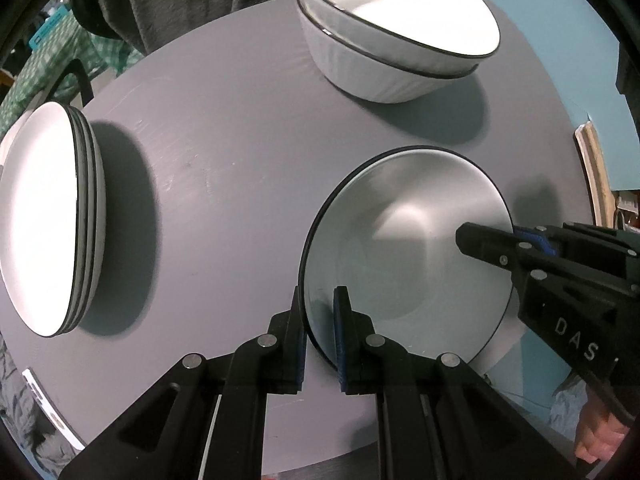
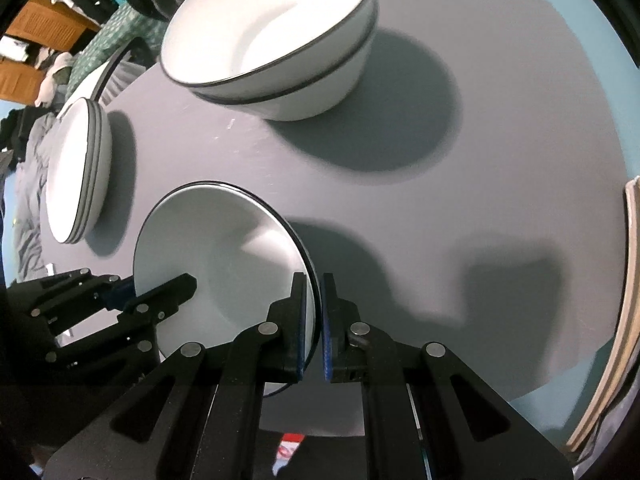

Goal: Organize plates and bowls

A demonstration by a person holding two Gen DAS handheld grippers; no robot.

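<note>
The left gripper [image 1: 320,336] has its two blue-padded fingers closed to a narrow gap on the near left rim of a single white bowl [image 1: 408,248], one finger inside the bowl and one outside. The right gripper [image 2: 318,328] pinches the opposite rim of the same bowl [image 2: 224,264] in the same way, its fingers nearly together with the dark-edged rim between them. The bowl sits between the two grippers over the near part of the round grey table [image 1: 224,168]; whether it touches the tabletop cannot be told.

Farther back on the table stand two more bowls [image 1: 392,48], nested one in the other. Far to the left lies a stack of plates [image 1: 48,224]; three dark rims can be counted, and the stack's left edge is cut off in the left wrist view. Beyond the table the room is blurred, showing only cloth and furniture.
</note>
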